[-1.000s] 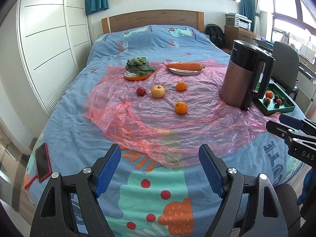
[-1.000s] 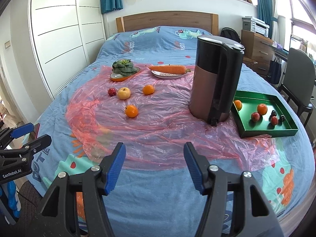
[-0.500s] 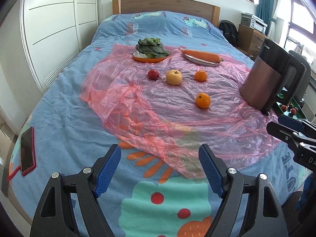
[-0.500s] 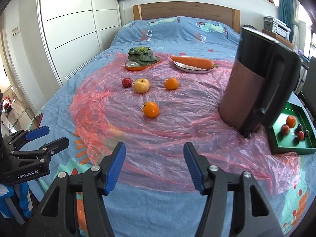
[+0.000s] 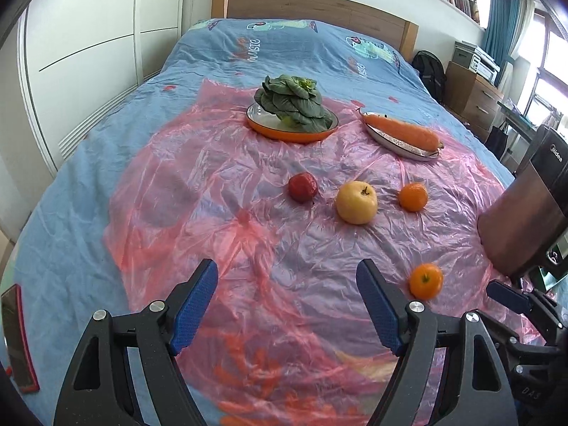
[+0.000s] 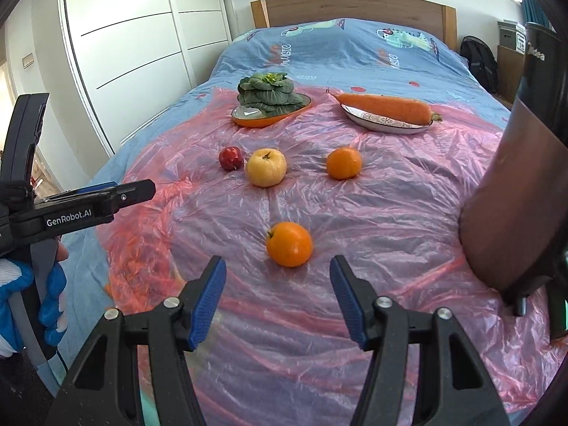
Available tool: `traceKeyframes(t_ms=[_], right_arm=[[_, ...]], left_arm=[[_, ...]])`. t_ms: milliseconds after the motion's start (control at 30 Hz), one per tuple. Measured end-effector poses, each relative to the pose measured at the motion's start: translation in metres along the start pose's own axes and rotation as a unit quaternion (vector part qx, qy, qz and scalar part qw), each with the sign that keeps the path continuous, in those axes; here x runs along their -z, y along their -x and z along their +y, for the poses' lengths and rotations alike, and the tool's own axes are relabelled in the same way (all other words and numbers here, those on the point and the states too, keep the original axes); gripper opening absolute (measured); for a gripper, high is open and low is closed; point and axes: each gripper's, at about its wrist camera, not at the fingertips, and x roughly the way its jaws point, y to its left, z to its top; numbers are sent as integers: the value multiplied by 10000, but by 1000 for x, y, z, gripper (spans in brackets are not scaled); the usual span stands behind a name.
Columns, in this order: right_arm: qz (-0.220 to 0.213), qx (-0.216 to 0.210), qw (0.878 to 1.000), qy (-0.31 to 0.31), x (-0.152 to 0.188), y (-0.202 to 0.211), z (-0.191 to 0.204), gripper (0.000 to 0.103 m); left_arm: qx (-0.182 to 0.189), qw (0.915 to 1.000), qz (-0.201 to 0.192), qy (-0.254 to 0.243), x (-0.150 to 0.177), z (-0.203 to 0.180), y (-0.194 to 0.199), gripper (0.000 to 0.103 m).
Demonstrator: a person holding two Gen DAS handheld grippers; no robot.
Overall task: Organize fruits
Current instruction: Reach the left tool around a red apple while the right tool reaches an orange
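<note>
Right wrist view, two oranges (image 6: pixel 289 244), one apple (image 6: pixel 266 167), one tomato (image 6: pixel 231 158), right gripper (image 6: pixel 277 301) wide, empty

- Crinkled pink plastic sheet (image 6: pixel 372 213) lies bare ahead of the open right gripper (image 6: pixel 278 300), up to the near round orange (image 6: pixel 289 244).
- Tall brown-and-black electric kettle (image 6: pixel 511 213) blocks the right side.
- Left gripper (image 5: pixel 287 305) faces bare sheet.

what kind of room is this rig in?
A bedroom, most likely in a home: the fruit lies on a pink plastic sheet spread over a made bed with a wooden headboard, beside a white built-in wardrobe.
</note>
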Motion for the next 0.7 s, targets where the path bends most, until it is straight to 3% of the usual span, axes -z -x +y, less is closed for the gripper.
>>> traceKeyframes(t_ms=[233, 700], right_arm=[[125, -177, 9998, -37, -3, -35, -11, 90], [269, -464, 9984, -191, -3, -69, -15, 90]], left_arm=[[30, 9999, 103, 83, -3, -1, -37, 75], [-12, 9999, 91, -97, -24, 5, -73, 72]])
